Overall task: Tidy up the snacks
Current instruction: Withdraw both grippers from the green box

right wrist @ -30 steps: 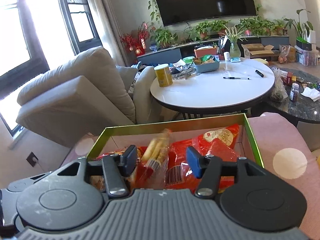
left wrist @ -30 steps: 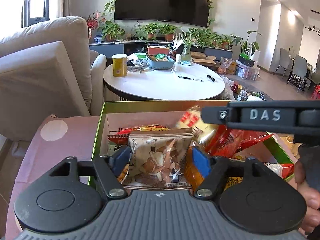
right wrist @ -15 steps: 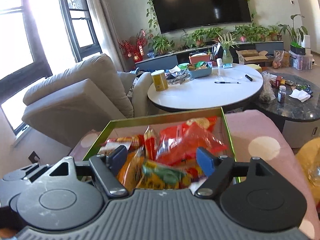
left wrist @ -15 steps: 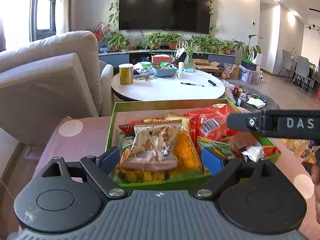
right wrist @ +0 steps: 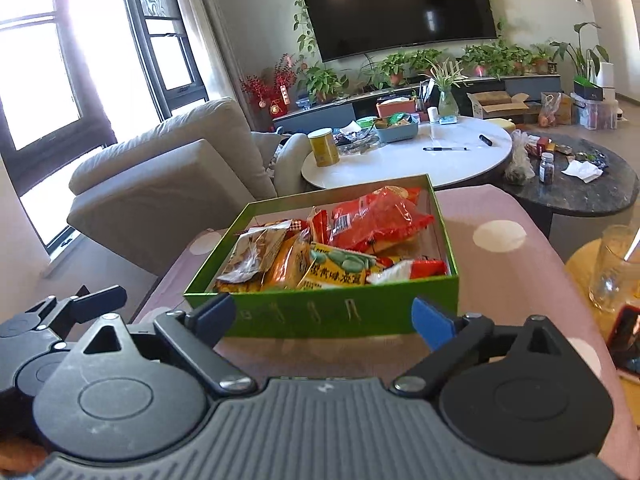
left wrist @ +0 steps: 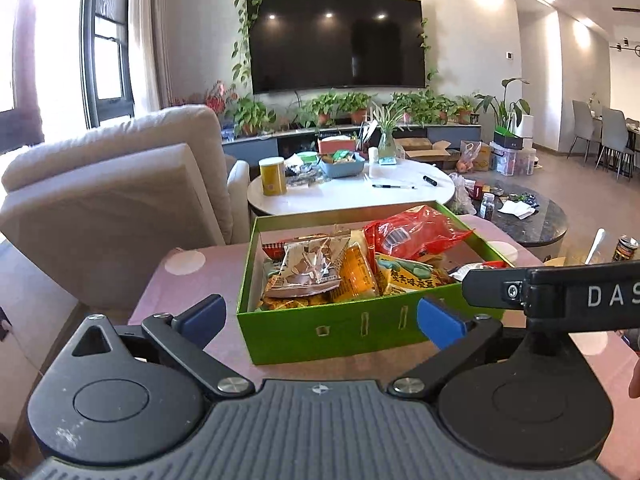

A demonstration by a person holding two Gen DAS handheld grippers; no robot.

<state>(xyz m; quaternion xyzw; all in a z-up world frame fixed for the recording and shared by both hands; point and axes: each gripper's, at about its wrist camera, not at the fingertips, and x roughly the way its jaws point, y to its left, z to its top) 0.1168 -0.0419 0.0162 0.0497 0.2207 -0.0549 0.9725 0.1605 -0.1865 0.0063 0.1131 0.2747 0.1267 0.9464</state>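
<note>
A green box [left wrist: 360,328] [right wrist: 352,316] stands on a pink dotted cloth and holds several snack packs: a brown-and-white bag [left wrist: 308,268] [right wrist: 250,258], an orange pack [left wrist: 354,272], a yellow pack [right wrist: 340,270] and a red bag [left wrist: 412,230] [right wrist: 376,220]. My left gripper [left wrist: 322,318] is open and empty, just short of the box's near wall. My right gripper [right wrist: 322,318] is open and empty, also in front of the near wall. The right gripper's finger [left wrist: 552,292] crosses the right of the left wrist view.
The pink cloth [right wrist: 520,264] covers the table. A glass [right wrist: 612,268] stands at right. Behind are a beige sofa [left wrist: 112,208], a white round table [left wrist: 360,192] with a yellow can [left wrist: 273,176] and pens, and a dark low table [right wrist: 580,188].
Both grippers let go of the snack packs, opened wide and pulled back out of the box; the packs now lie in the box.
</note>
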